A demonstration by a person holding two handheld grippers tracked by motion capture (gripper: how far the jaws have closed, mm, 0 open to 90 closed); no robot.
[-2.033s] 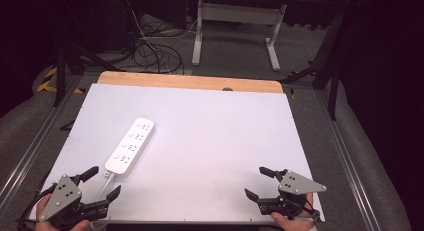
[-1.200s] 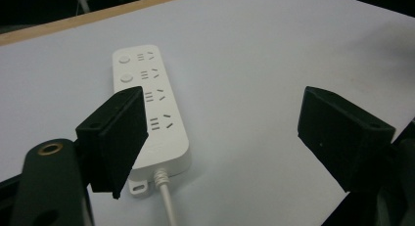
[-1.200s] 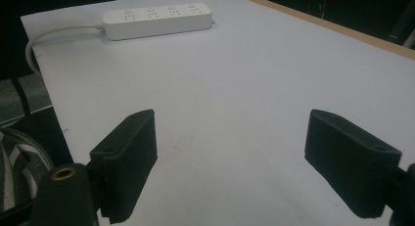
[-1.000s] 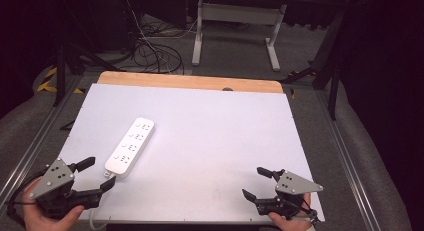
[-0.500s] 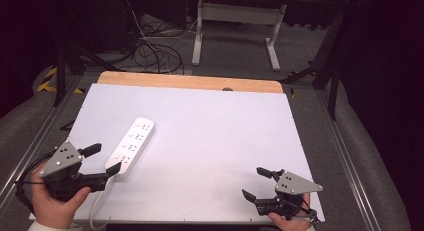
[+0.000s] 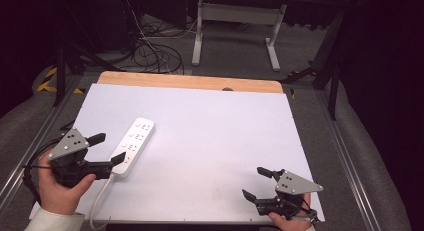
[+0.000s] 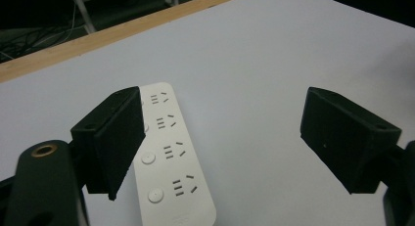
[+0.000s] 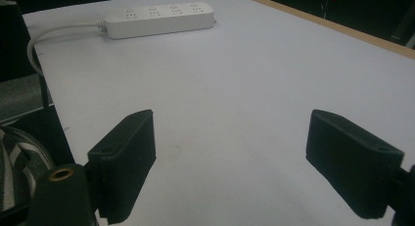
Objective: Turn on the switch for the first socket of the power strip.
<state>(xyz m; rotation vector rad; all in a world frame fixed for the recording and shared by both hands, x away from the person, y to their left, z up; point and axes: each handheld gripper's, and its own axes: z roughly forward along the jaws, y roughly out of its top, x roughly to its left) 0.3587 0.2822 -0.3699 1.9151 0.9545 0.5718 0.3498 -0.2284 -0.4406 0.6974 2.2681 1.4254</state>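
— From above: where's the power strip (image 6: 132, 147)?
— Near the surface's (image 6: 210, 136) left edge, left gripper (image 6: 102, 150) beside it, jaws open.
— Up close?
— Rigid, light, likely slick; grip across its width. Right gripper (image 8: 230, 162) gapes, idle.

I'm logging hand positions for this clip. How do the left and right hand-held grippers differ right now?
The left hand-held gripper sits right beside the white power strip, one jaw overlapping its near end; the right hand-held gripper hangs over bare table, far from it. The left points right, the right points left. Both are open and empty.
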